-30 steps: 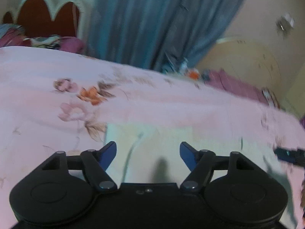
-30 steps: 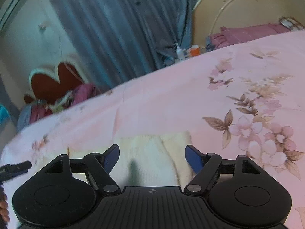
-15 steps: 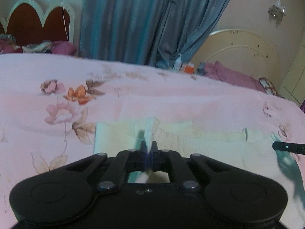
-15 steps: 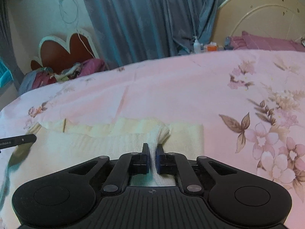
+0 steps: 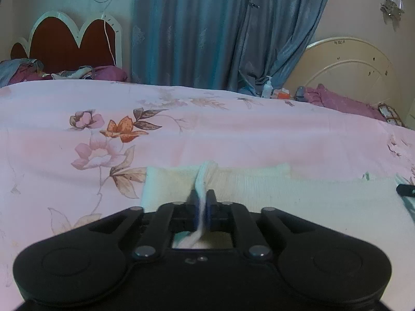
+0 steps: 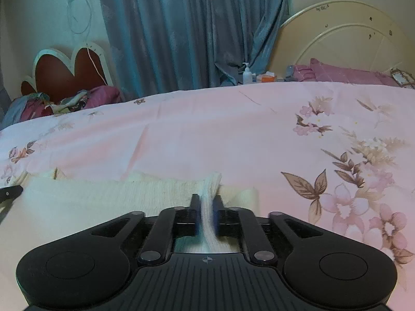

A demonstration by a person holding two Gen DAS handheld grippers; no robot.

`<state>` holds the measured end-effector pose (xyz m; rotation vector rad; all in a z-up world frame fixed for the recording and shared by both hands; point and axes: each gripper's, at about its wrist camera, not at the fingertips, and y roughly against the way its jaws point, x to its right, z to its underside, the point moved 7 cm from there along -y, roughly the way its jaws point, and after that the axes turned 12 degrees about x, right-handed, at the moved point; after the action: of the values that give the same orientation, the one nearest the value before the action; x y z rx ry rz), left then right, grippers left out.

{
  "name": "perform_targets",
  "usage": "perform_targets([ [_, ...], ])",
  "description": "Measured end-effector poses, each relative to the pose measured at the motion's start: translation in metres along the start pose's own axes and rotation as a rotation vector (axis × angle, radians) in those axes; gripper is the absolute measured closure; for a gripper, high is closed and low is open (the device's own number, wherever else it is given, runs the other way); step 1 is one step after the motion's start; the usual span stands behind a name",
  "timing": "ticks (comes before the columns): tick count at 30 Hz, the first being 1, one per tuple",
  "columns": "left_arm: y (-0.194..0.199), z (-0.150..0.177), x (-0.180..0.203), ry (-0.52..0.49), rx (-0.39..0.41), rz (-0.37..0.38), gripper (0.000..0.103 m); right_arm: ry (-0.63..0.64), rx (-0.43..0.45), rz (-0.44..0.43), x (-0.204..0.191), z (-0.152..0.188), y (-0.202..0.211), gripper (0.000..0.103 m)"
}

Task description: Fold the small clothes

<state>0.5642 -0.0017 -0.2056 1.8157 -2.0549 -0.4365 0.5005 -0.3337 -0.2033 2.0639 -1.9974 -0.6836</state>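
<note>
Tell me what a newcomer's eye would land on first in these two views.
First, the cream garment spread on the pink floral bedspread, a ridge of its cloth caught between the fingers of the left gripper and the right gripper, whose jaws are opening. Behind the bed hangs a blue curtain.

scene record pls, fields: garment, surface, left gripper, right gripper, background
garment: cream knit cloth, flat on the bed, pinched into a ridge at both ends
surface: pink floral bedsheet
left gripper: jaws opening, cloth ridge between the pads
right gripper: jaws opening, cloth ridge between the pads
background: blue curtain, red headboard, cream headboard, pump bottle
</note>
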Motion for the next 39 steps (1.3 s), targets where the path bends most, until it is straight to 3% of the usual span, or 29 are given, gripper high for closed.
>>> perform_targets([
  [1, 0.002, -0.002, -0.002, 0.0, -0.002, -0.007, 0.082, 0.002, 0.017, 0.006, 0.001, -0.003, 0.005, 0.049],
  [2, 0.005, -0.004, -0.004, 0.001, -0.001, -0.012, 0.076, 0.002, 0.039, 0.012, 0.001, -0.007, 0.011, 0.045],
  [6, 0.024, -0.01, -0.01, 0.026, 0.027, -0.034, 0.058, 0.013, 0.07, -0.003, -0.008, -0.016, 0.032, 0.045],
  [9, 0.047, -0.017, -0.004, 0.009, 0.081, -0.015, 0.054, 0.028, 0.083, -0.051, -0.027, -0.018, 0.046, 0.045],
  [16, 0.067, 0.003, 0.043, -0.034, 0.025, 0.113, 0.053, 0.089, 0.02, -0.16, -0.084, 0.006, 0.055, 0.052],
  [20, 0.062, 0.02, 0.046, -0.053, -0.028, 0.074, 0.053, 0.135, -0.013, -0.16, -0.092, 0.026, 0.054, 0.052],
  [23, 0.059, 0.028, 0.037, -0.053, -0.059, 0.043, 0.054, 0.193, -0.031, -0.097, -0.079, 0.042, 0.05, 0.052],
  [25, 0.057, 0.03, 0.034, -0.079, -0.063, 0.043, 0.053, 0.163, -0.035, -0.103, -0.068, 0.05, 0.052, 0.052],
  [39, 0.056, 0.032, 0.037, -0.113, -0.09, 0.033, 0.053, 0.173, -0.008, -0.045, -0.066, 0.057, 0.059, 0.052],
])
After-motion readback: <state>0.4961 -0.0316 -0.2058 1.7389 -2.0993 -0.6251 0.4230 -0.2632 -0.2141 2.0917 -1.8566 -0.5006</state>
